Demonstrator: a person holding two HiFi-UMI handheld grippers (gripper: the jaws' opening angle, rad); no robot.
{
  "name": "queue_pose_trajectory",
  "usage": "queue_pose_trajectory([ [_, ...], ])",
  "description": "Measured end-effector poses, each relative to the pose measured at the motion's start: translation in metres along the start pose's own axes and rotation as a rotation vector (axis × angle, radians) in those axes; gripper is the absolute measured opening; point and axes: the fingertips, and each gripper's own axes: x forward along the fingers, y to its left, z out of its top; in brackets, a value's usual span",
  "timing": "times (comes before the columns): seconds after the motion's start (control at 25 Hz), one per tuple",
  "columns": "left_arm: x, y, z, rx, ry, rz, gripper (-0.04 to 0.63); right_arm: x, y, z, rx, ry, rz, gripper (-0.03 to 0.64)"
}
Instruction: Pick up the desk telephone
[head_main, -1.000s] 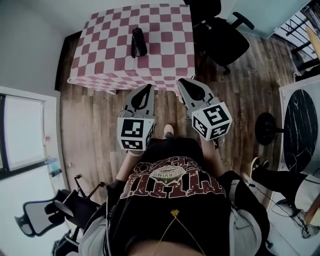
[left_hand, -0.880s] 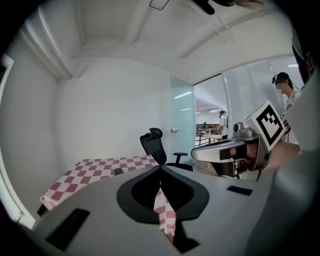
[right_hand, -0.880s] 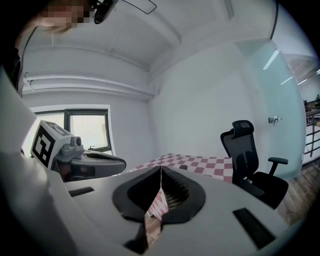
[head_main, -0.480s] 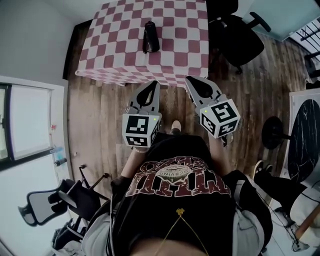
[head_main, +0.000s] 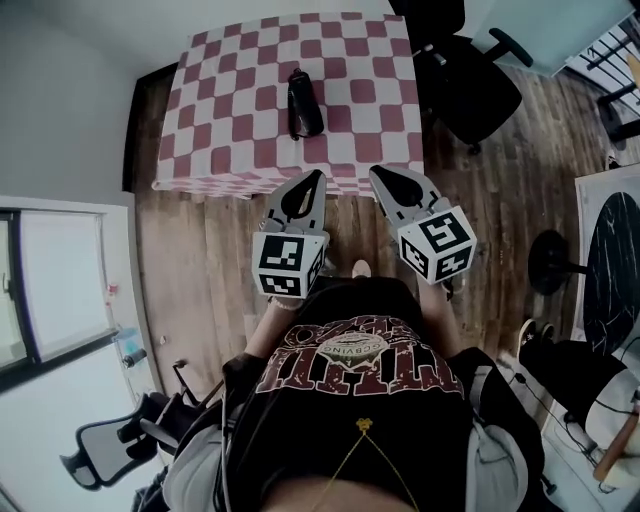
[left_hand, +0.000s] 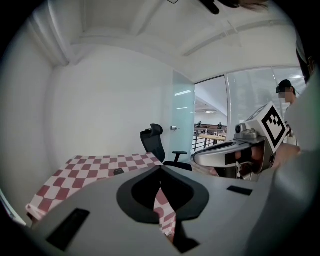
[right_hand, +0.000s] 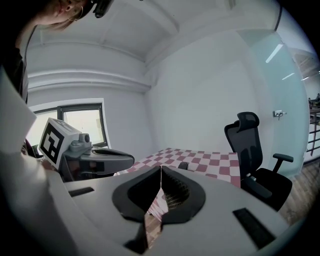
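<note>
Telephone: the dark desk telephone (head_main: 304, 104) lies mid-table on the checked tablecloth (head_main: 225, 120), well apart from both grippers.
Left gripper (head_main: 317, 174): jaws pressed together, empty.
Right gripper (head_main: 376, 171): same, tips closed on nothing.
Approach: likely spread the jaws first, then straddle its narrow width.
Unclear: handset, base and cord are too small to tell apart.

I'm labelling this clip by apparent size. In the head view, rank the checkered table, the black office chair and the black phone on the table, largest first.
1. checkered table
2. black office chair, partly cut off by the top edge of the view
3. black phone, clearly the smallest
</note>
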Motion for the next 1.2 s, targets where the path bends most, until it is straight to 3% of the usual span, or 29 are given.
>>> queue_pose_trajectory([
  [0.6, 0.025, 0.081, 0.012, 0.007, 0.000, -0.098, 0.000, 0.081, 0.004, 0.026, -0.010, 0.009, -0.061, 0.020],
  [0.88, 0.030, 0.102, 0.013, 0.035, -0.005, -0.170, 0.000, 0.110, 0.009, 0.036, -0.002, -0.015, -0.098, 0.020],
  [1.04, 0.036, 0.106, 0.017, 0.005, -0.022, -0.197, 0.000, 0.115, 0.008, 0.037, -0.003, -0.017, -0.122, 0.020],
  [1.2, 0.040, 0.113, 0.020, 0.004, -0.019, -0.192, 0.000, 0.115, 0.005, 0.034, 0.005, -0.002, -0.137, 0.020],
])
